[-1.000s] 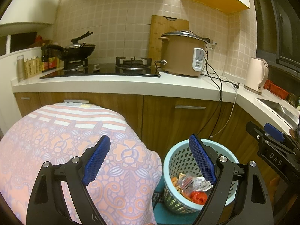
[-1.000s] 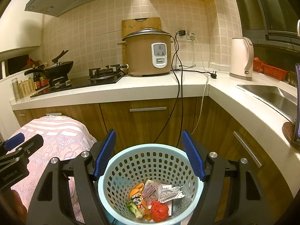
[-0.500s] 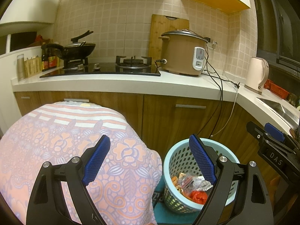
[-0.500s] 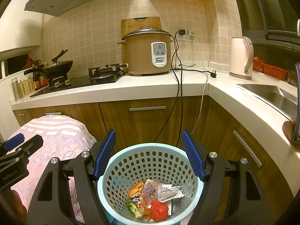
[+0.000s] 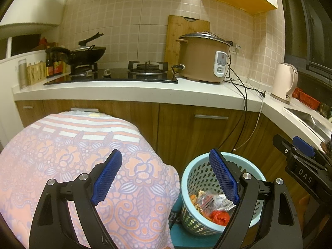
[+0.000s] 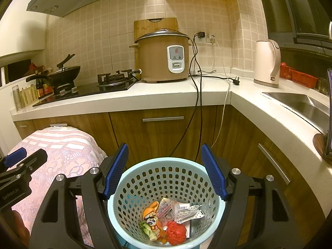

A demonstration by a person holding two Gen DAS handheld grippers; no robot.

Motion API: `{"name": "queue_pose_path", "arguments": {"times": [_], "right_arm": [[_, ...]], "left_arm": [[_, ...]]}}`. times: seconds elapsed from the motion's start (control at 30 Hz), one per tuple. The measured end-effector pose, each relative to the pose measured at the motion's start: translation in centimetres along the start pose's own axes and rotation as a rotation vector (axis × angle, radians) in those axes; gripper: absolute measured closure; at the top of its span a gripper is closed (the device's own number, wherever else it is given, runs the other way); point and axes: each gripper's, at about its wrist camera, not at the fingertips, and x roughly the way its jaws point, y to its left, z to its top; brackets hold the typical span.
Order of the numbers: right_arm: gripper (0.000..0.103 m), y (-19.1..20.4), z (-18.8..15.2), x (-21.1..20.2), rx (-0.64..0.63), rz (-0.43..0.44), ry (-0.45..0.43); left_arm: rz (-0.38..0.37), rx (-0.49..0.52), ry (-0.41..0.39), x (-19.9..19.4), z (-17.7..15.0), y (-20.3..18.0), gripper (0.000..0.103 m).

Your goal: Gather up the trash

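A light blue perforated basket (image 6: 166,166) stands low in front of the kitchen cabinets and holds trash (image 6: 168,220): wrappers, a red crumpled piece and orange peel. My right gripper (image 6: 165,172) is open and empty above the basket, its blue pads on either side of the rim. The basket also shows in the left wrist view (image 5: 197,178), low right. My left gripper (image 5: 166,176) is open and empty, above the edge of a table under a pink patterned cloth (image 5: 72,161), left of the basket.
Wooden cabinets (image 6: 161,128) stand right behind the basket under a white L-shaped counter (image 6: 166,95). On it stand a rice cooker (image 6: 164,58), a gas hob (image 6: 93,85) with a wok, a kettle (image 6: 267,62) and a sink (image 6: 300,101). Cables (image 6: 197,103) hang down the cabinet front.
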Motion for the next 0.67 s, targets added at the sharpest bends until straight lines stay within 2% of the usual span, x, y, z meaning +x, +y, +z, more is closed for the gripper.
{"name": "queue_pose_path", "arguments": {"times": [0.33, 0.47, 0.67], "right_arm": [[0.035, 0.35, -0.05, -0.05, -0.004, -0.016, -0.003], [0.035, 0.42, -0.02, -0.18, -0.003, -0.023, -0.002], [0.035, 0.58, 0.26, -0.75, 0.000, -0.031, -0.010]], "left_arm": [[0.006, 0.013, -0.002, 0.24, 0.03, -0.15, 0.019], [-0.003, -0.008, 0.031, 0.62, 0.15, 0.02, 0.016], [0.002, -0.017, 0.011, 0.07, 0.58, 0.33, 0.016]]}}
